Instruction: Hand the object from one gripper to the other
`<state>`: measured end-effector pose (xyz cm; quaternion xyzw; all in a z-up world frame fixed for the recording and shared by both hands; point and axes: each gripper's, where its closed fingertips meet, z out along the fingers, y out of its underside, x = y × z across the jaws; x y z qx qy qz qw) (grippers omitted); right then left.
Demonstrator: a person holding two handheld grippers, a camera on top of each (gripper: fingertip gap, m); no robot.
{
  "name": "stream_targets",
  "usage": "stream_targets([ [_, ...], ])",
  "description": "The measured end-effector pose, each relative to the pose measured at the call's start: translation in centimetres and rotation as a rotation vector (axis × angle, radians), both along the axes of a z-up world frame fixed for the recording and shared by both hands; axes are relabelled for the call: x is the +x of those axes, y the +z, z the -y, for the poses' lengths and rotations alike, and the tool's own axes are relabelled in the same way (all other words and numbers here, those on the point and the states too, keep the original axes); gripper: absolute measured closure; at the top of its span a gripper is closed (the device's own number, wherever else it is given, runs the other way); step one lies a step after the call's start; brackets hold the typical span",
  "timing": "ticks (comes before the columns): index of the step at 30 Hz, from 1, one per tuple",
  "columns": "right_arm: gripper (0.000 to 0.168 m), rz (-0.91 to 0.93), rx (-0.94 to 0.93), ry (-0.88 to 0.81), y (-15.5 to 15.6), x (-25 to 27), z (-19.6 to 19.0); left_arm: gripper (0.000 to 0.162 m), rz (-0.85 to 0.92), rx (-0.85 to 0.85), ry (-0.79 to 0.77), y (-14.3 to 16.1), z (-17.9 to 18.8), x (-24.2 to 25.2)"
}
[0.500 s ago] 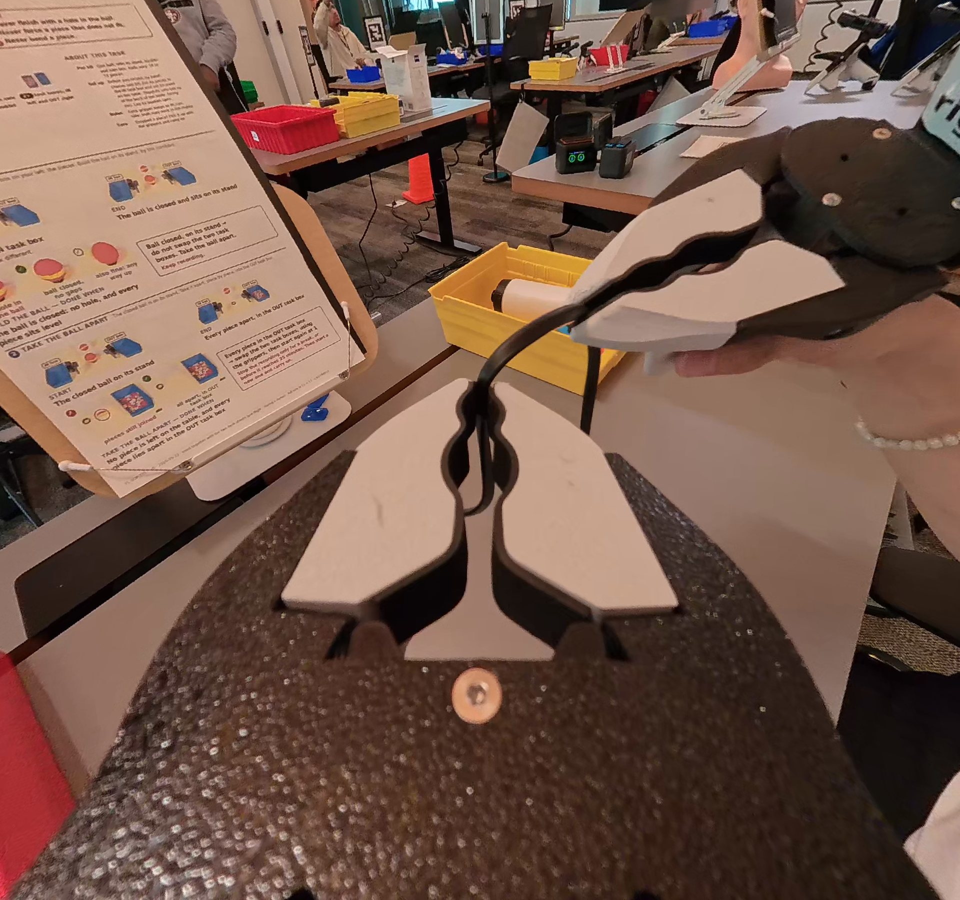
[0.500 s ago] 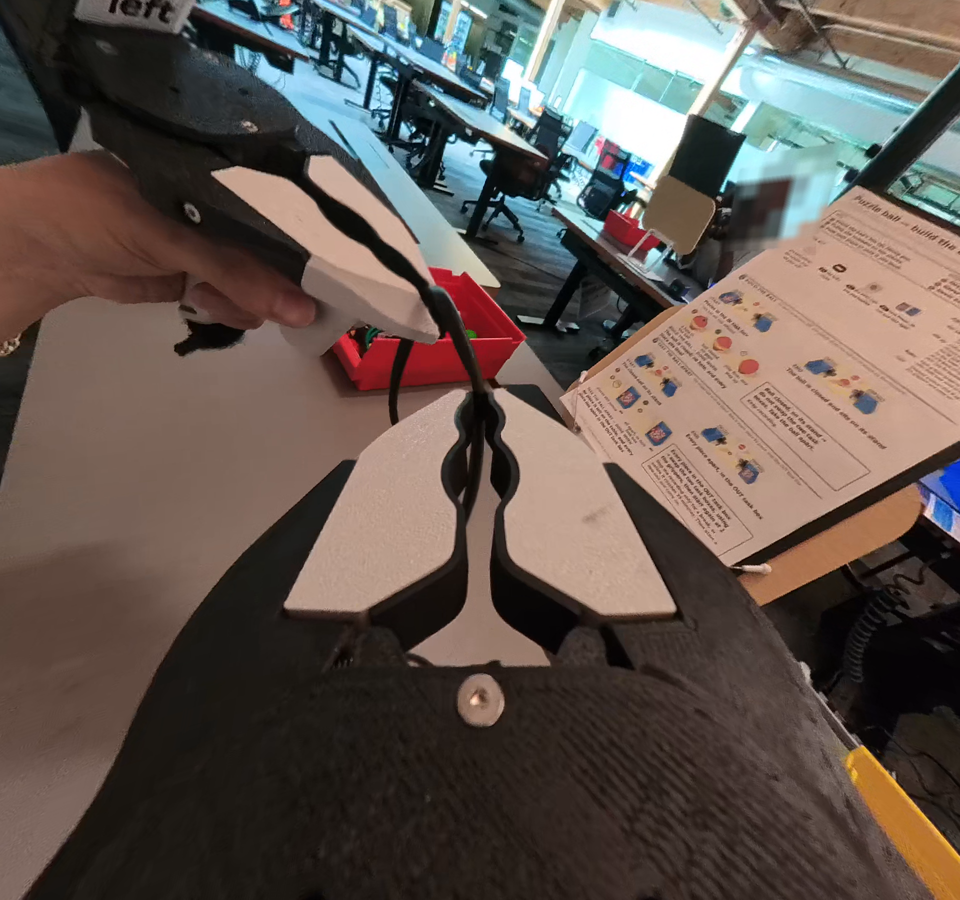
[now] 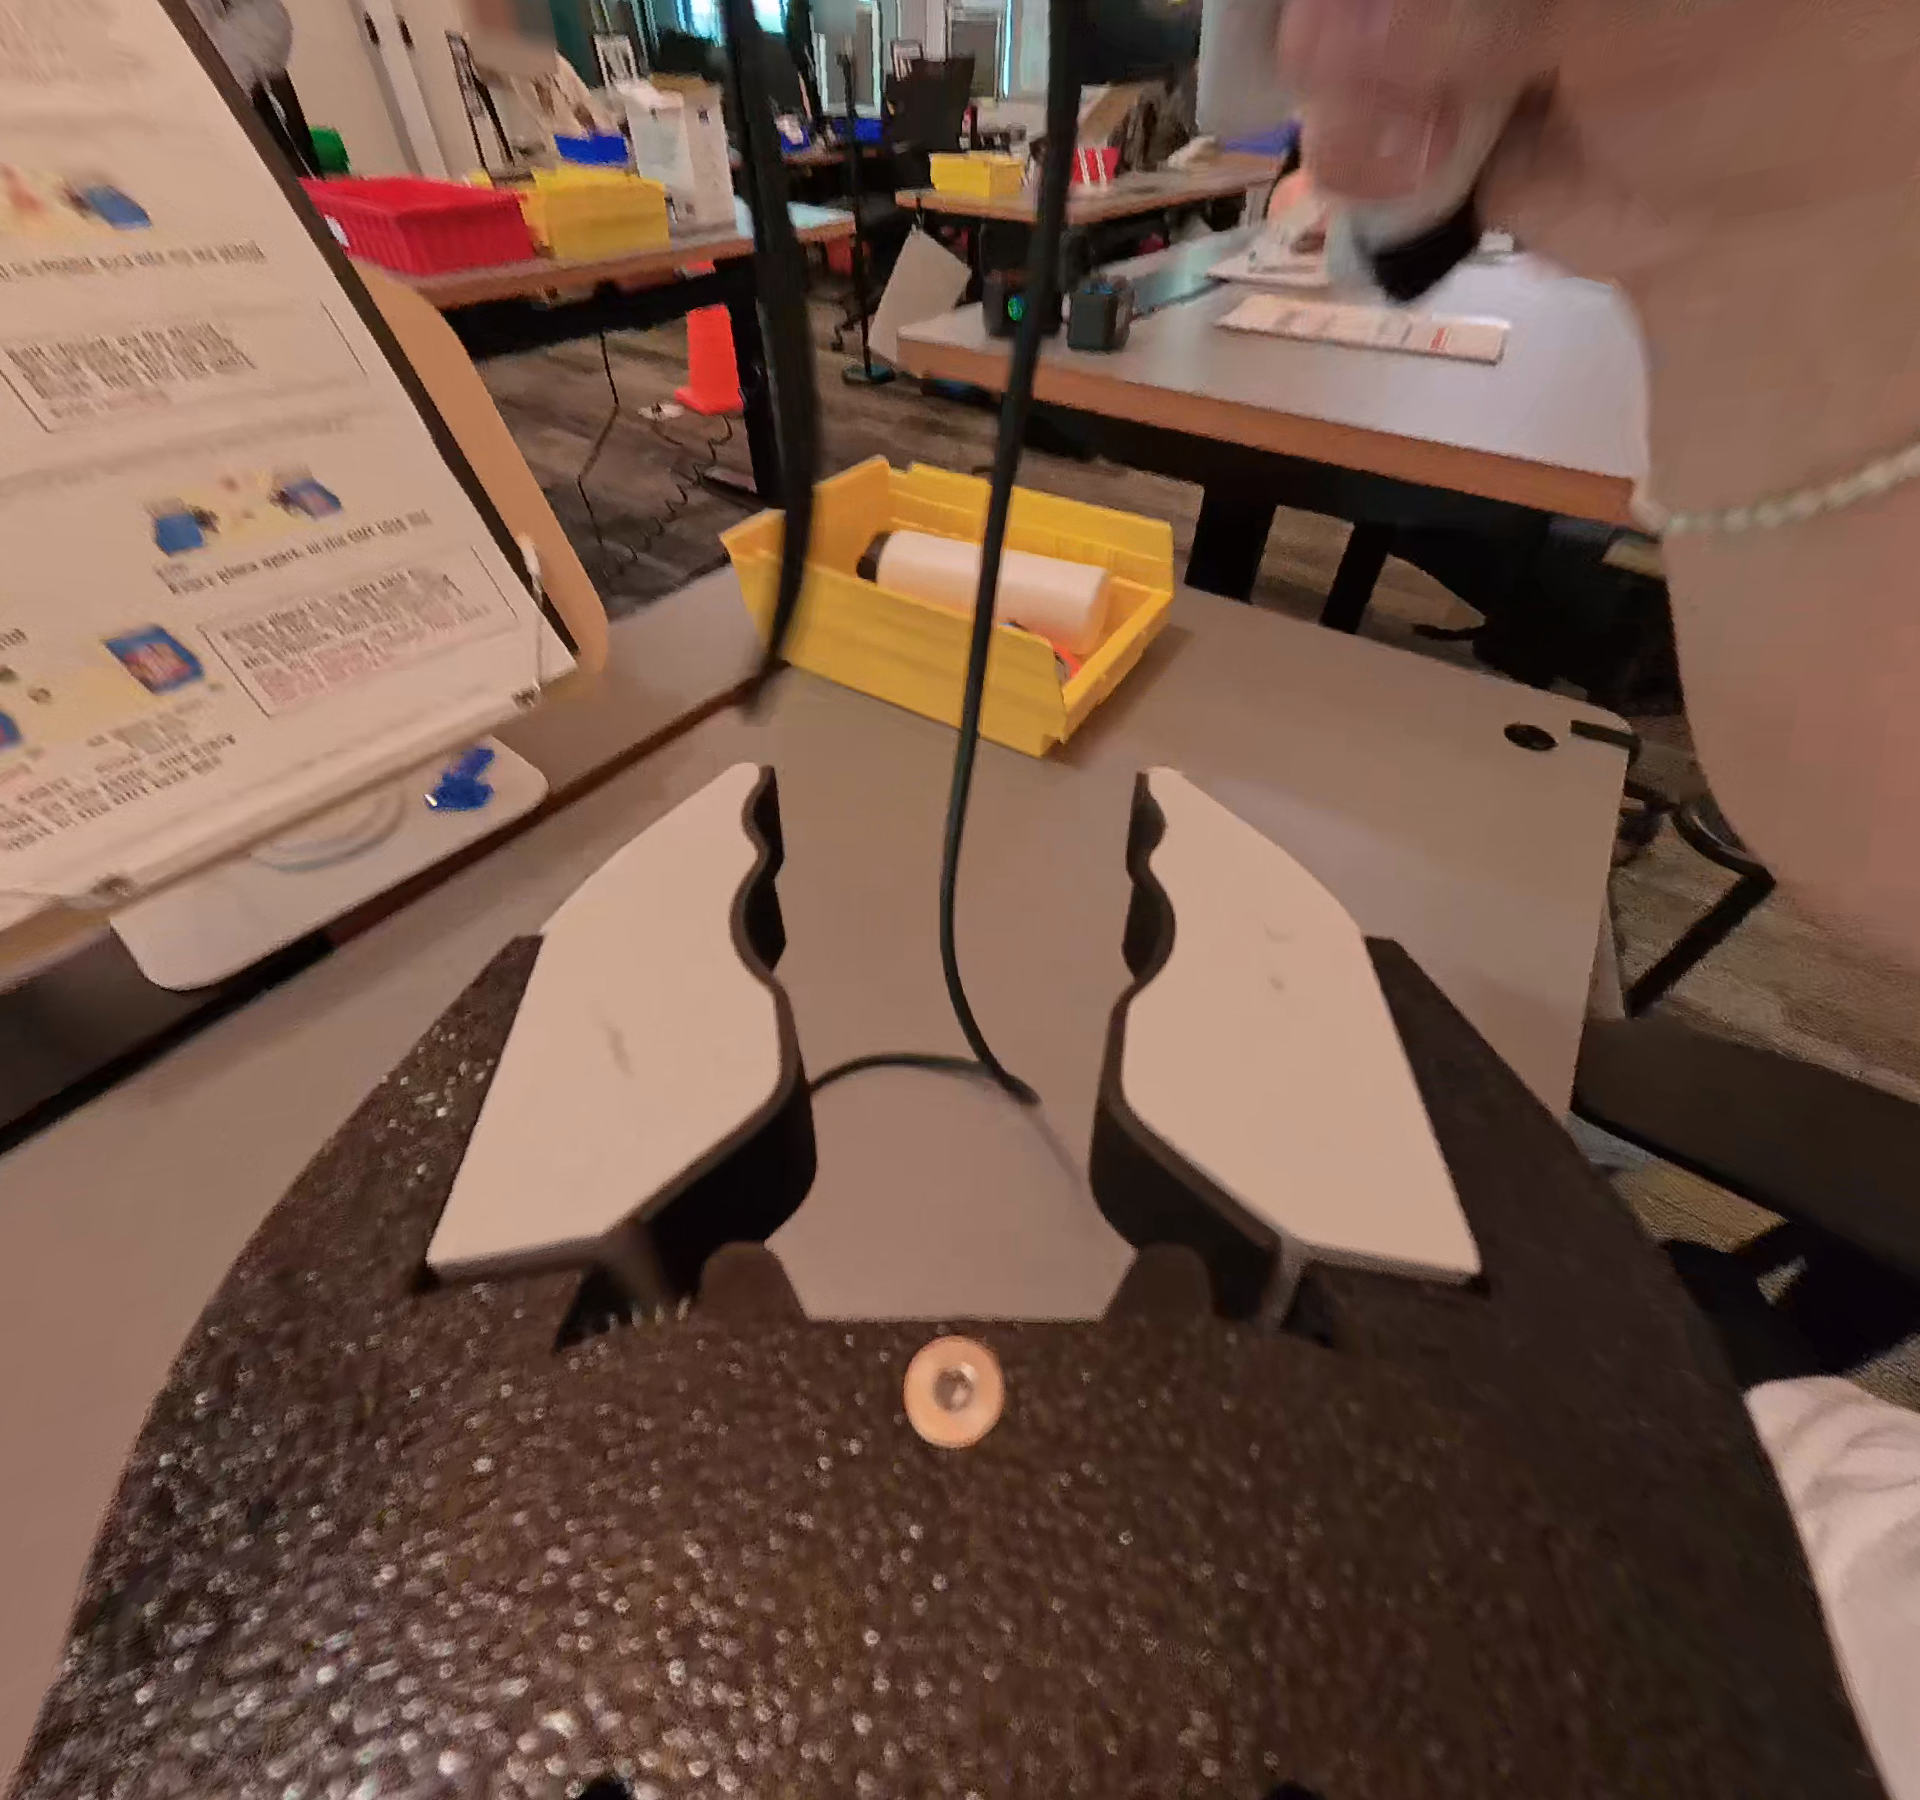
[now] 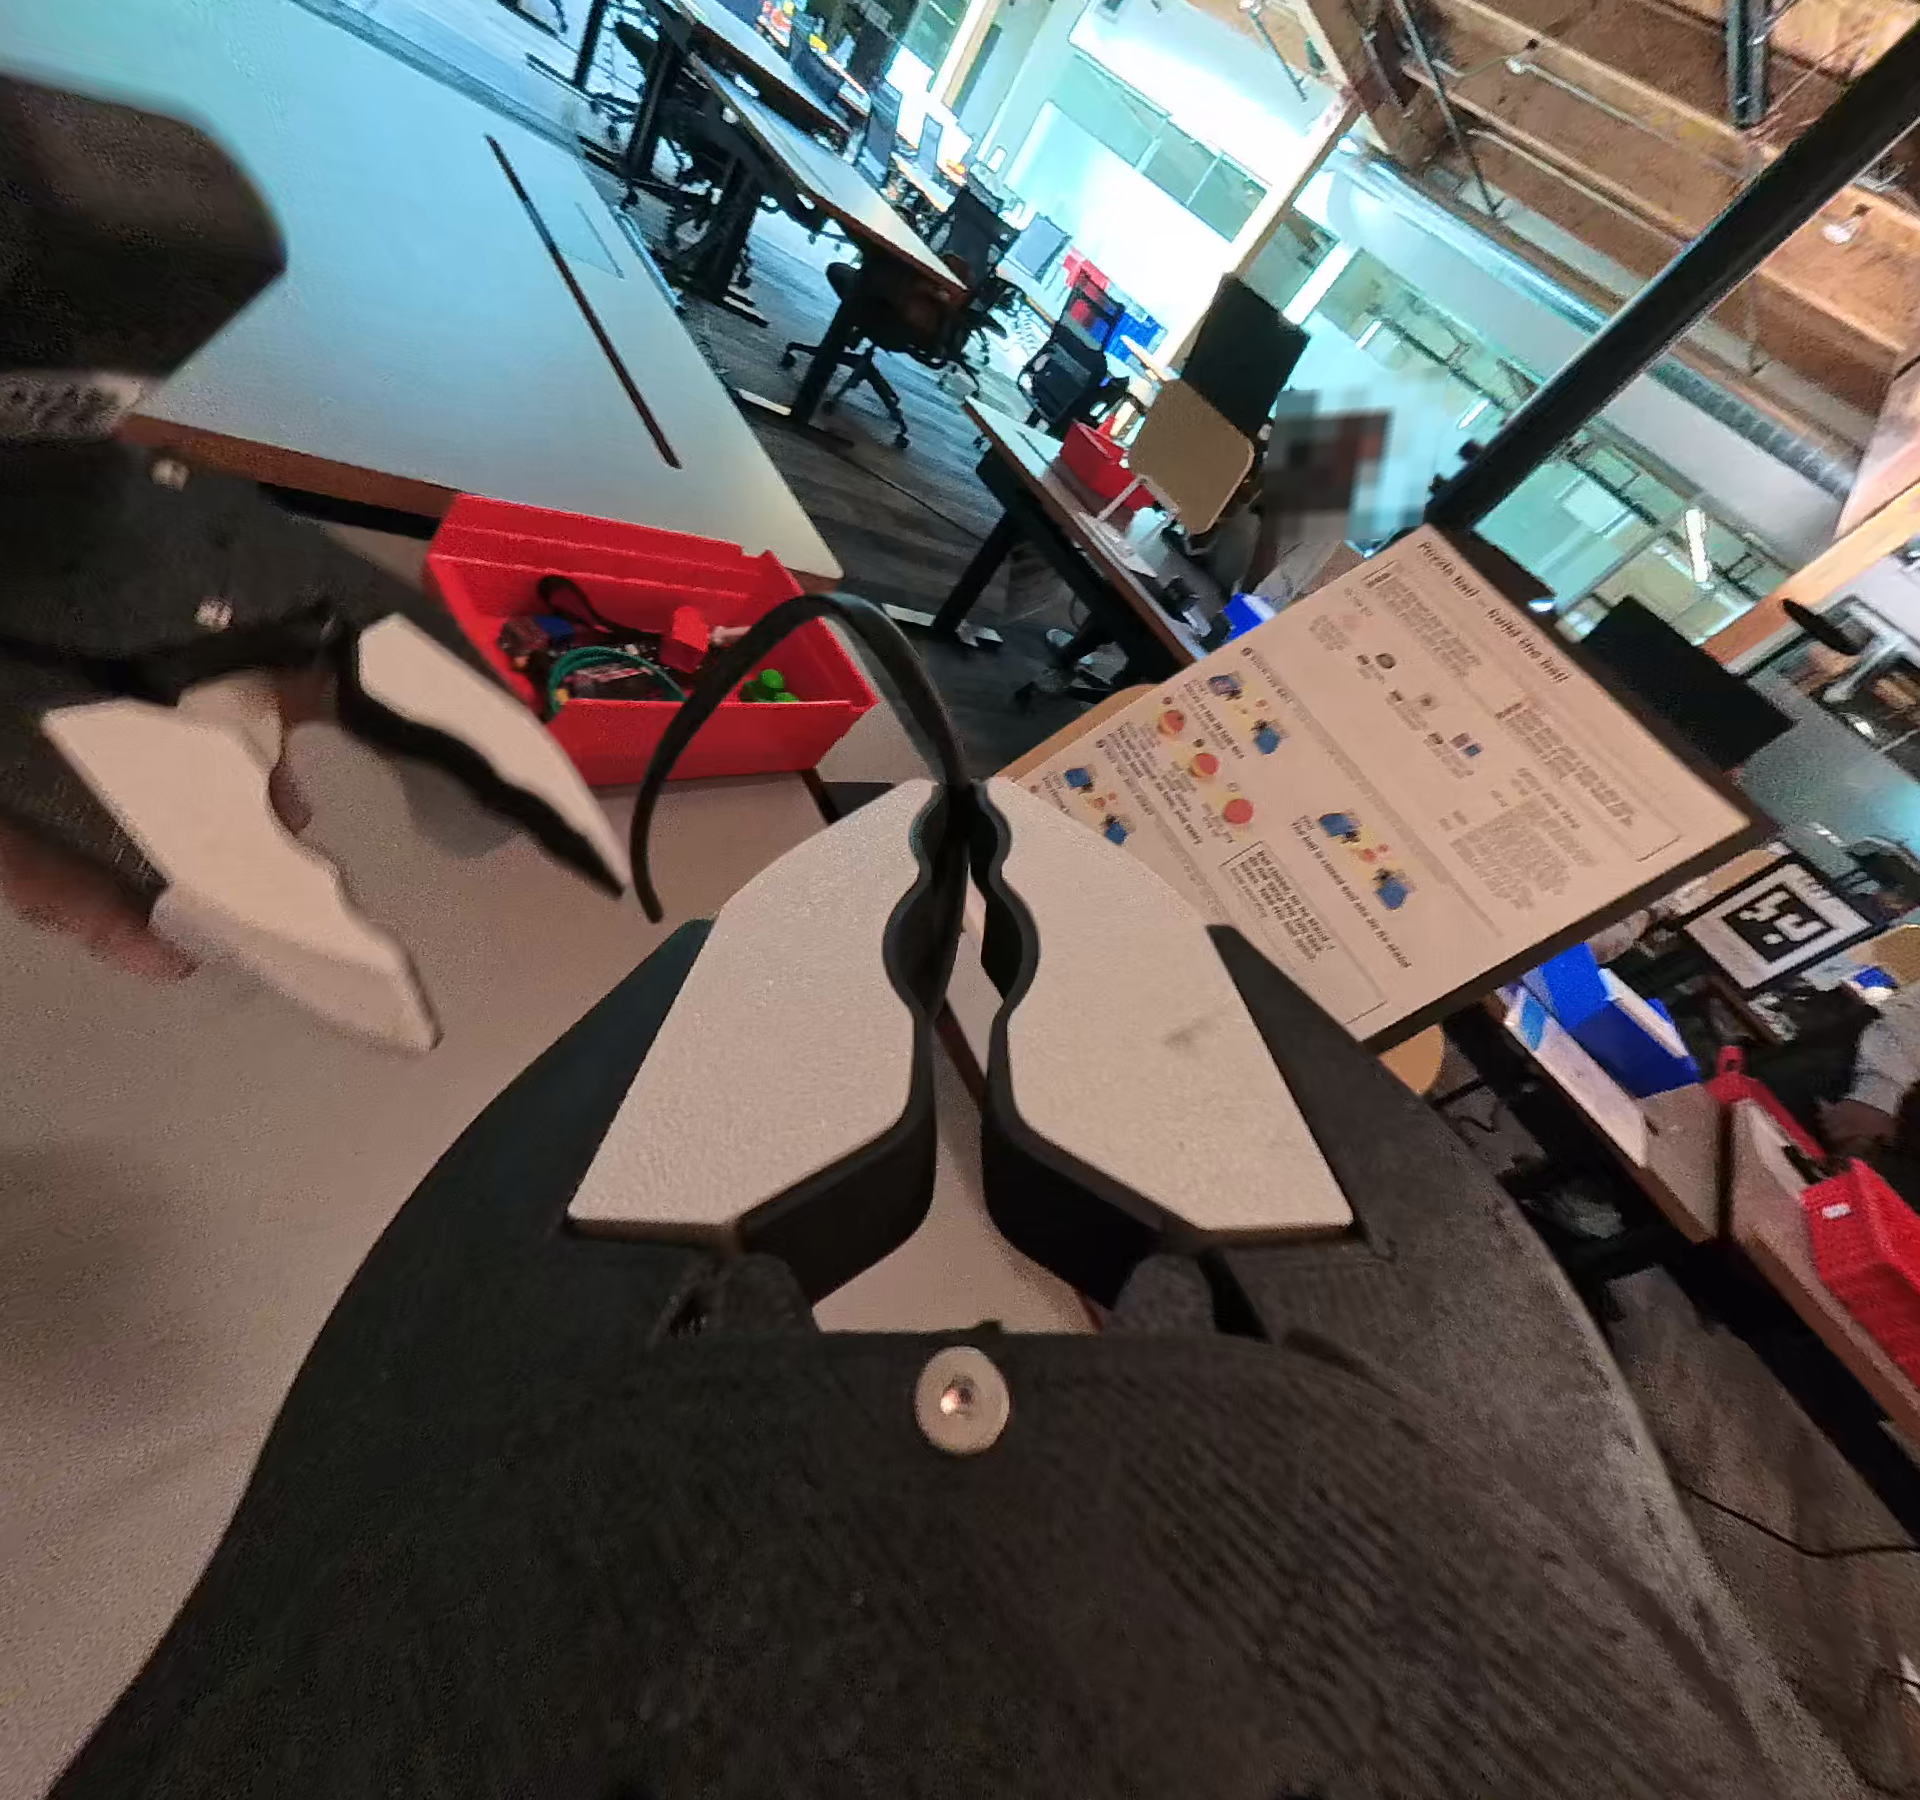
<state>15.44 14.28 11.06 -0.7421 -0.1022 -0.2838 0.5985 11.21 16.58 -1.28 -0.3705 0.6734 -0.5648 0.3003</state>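
Behind the grey table, rows of desks are seen. At centre frame in the right wrist view, the black cable is pinched by the right gripper; the left gripper is spread wide, cable hanging loosely between its 2 fingers. Transfer is judged essentially done, only withdrawal being left.

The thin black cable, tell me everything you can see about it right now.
The thin black cable looks like flexible, smooth rubbery cord, about even in thickness. The right gripper is shut on it, pinching it between its white fingertips. From there it arches up and over, and its free end hangs down above the grey table. In the left wrist view it dangles between the spread fingers of the open left gripper, curling at the bottom; whether it touches the table is unclear.
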Motion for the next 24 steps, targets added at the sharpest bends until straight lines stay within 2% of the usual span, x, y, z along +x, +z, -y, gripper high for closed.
stream_targets([
  [5,0.165,0.027,0.019,-0.016,2.2,-0.6,-1.3,0.095,-0.174,-0.006,0.03,-7.4,1.8,0.9],
  [9,0.165,0.058,0.006,-0.025,2.7,-1.4,-2.4,0.106,-0.262,0.026,0.119,-12.3,2.2,2.4],
  [10,0.165,0.072,-0.004,-0.032,2.7,-1.5,-2.5,0.109,-0.275,0.015,0.12,-13.0,2.3,2.5],
  [12,0.165,0.078,-0.022,-0.036,2.5,-1.5,-2.6,0.135,-0.29,-0.02,0.106,-13.6,2.7,2.5],
  [15,0.165,0.079,-0.031,-0.051,2.4,-1.1,-2.3,0.149,-0.306,-0.024,0.092,-13.9,2.7,2.0],
  [18,0.165,0.051,-0.02,-0.042,2.3,-0.8,-2.1,0.155,-0.333,-0.008,0.056,-14.3,2.9,1.3],
  [21,0.165,0.041,-0.019,-0.042,2.0,-0.6,-2.1,0.149,-0.367,0.019,0.032,-14.9,3.1,0.8],
  [24,0.165,0.037,-0.024,-0.038,1.7,-0.7,-2.3,0.156,-0.372,0.036,0.023,-15.4,3.3,0.8],
])
